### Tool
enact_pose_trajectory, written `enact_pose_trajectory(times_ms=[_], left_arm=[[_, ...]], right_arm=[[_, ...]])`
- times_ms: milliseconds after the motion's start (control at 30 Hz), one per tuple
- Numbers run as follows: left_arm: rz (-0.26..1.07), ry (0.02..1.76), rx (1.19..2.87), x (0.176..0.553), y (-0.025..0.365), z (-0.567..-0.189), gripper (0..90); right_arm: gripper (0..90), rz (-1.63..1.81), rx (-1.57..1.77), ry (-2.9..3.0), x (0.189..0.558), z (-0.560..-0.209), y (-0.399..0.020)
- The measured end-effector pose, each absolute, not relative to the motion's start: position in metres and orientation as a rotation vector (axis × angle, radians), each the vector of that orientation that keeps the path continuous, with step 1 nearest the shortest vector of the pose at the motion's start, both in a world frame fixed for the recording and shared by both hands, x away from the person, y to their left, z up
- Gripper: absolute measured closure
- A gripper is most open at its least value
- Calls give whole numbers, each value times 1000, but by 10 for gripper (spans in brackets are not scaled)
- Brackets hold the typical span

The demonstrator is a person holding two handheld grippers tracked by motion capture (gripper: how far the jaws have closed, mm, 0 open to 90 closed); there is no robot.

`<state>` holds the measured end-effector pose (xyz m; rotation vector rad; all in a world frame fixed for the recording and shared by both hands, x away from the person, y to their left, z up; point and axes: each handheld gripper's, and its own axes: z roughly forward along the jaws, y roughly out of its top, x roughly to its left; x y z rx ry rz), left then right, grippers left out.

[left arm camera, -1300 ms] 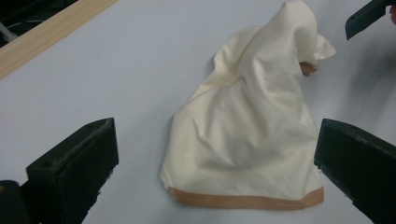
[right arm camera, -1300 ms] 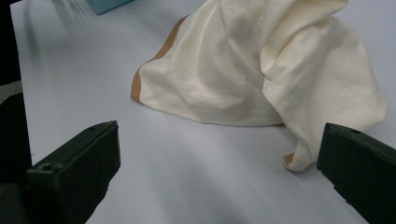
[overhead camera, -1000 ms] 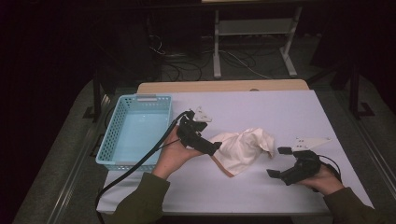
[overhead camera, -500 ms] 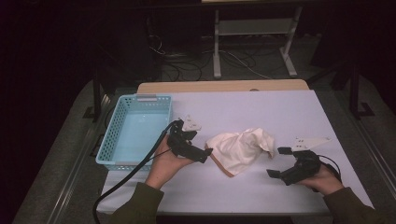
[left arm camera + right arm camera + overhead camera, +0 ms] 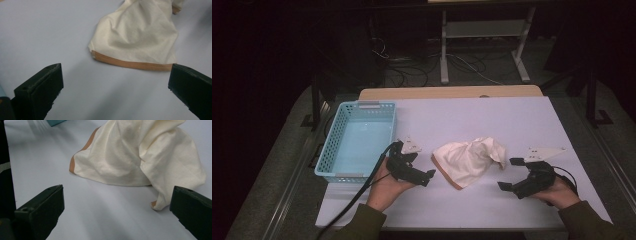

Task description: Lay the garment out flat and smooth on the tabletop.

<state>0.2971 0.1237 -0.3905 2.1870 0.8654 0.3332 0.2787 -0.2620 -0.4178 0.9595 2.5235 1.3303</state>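
At frame centre in the high view, the cream cloth (image 5: 469, 160) lies crumpled on the white table (image 5: 492, 117), orange hem toward the lower edge. Change vs. a sec ago: left gripper (image 5: 419, 176) was touching the cloth's left edge, now it's pulled back toward lower left, just beside the cloth but apart, jaws wide w/ nothing between them. Cloth has slumped flatter. Right gripper (image 5: 512, 175) hasn't shifted, at lower right, jaws spread and empty too. Prob. means cloth was just let go & a fresh grasp comes next, maybe on the hem (image 5: 132, 64), which sits straight ahead in the left gripper view. Blue basket (image 5: 357, 142) at left is empty. Hard to tell: cloth's folds hide its far corners; its top is cut off in both gripper views.
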Motion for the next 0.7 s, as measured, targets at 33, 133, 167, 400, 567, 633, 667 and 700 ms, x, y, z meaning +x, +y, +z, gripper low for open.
enact_pose_trajectory(times_ms=[33, 133, 167, 400, 567, 633, 667, 700], left_arm=[[322, 872, 2174, 295, 124, -393, 0], [341, 871, 2158, 290, 125, -399, 0], [345, 873, 2143, 288, 124, -399, 0], [344, 851, 2135, 275, 122, -404, 0], [308, 839, 2163, 271, 118, -413, 0], [299, 848, 2163, 269, 117, -416, 0], [297, 840, 2168, 269, 118, -417, 0], [285, 835, 2166, 269, 119, -419, 0]], right_arm=[[0, 1330, 959, 2523, 279, -418, -262], [0, 1331, 958, 2524, 279, -418, -262], [0, 1331, 958, 2524, 279, -418, -262], [0, 1332, 958, 2526, 279, -418, -262], [0, 1331, 952, 2527, 278, -418, -262], [0, 1327, 956, 2529, 279, -418, -262], [0, 1326, 960, 2528, 279, -418, -262], [0, 1326, 965, 2527, 279, -418, -262]])
